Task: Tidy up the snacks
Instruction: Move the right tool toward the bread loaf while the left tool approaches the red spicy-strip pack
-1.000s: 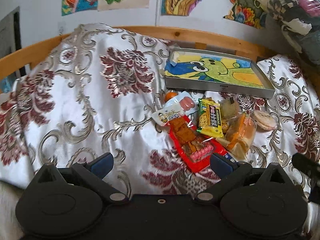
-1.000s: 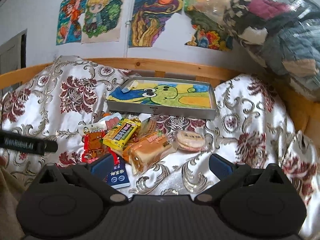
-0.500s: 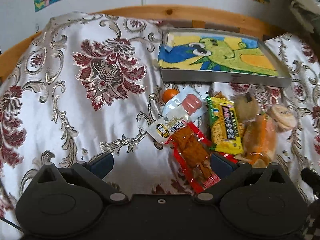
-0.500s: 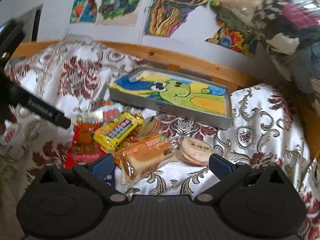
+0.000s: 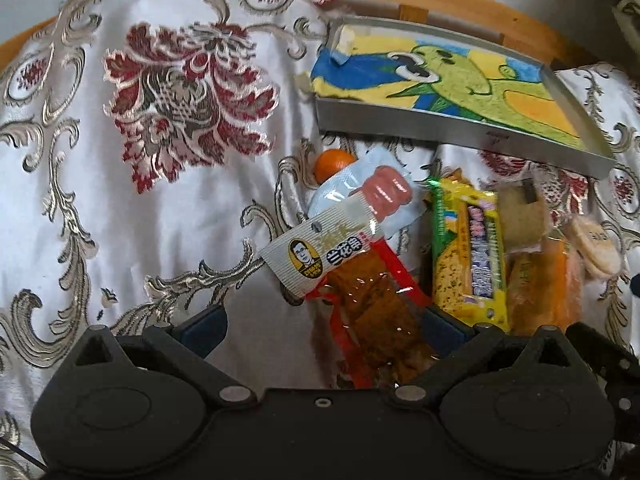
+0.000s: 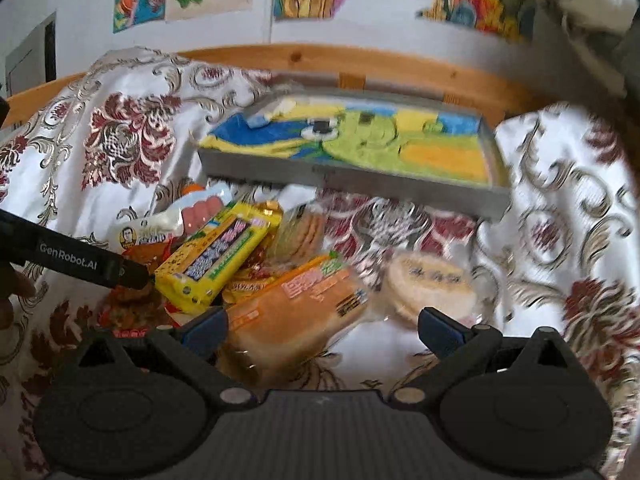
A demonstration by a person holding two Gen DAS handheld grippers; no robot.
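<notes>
Lying in a heap on the cloth (image 5: 168,216) just below the tray (image 5: 400,120): light, crinkly, slippery snacks (image 6: 224,256). Left gripper (image 5: 320,320) wide over the red pack (image 5: 372,300); right gripper (image 6: 320,320) wide over soft bread (image 6: 288,312). Best pinched gently mid-pack, never squashed.

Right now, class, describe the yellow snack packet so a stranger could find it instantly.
Start at the grey tray with the green cartoon lining. In the snack pile before it lies the yellow packet, between the red packet and the orange-wrapped bread. Only it is bright yellow with green edges.
</notes>
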